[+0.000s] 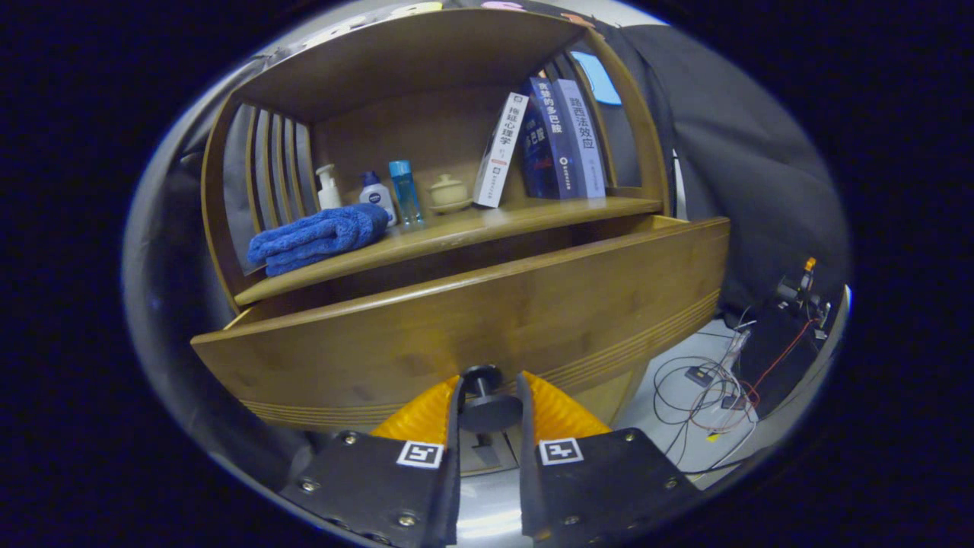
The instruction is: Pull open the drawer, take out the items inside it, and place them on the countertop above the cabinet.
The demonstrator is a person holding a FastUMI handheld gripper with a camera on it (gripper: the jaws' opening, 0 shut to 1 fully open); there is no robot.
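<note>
Desk (533,217): towel (319,237), bottles (384,194), books (544,144).
Floor (670,388): cables (708,388).
Drawer (472,320): I can't see inside.
Gripper (489,407): clenched on knob (487,402).

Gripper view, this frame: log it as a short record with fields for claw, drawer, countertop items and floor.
claw: claw closed on the drawer knob, one finger on each side
drawer: drawer front pulled out partway from the cabinet; contents hidden
countertop: folded blue towel, white pump bottle, small white bottle with a blue cap, blue bottle, lidded ceramic jar, leaning books
floor: loose cables beside the cabinet
task stage: drawer being opened, nothing taken out yet
</note>
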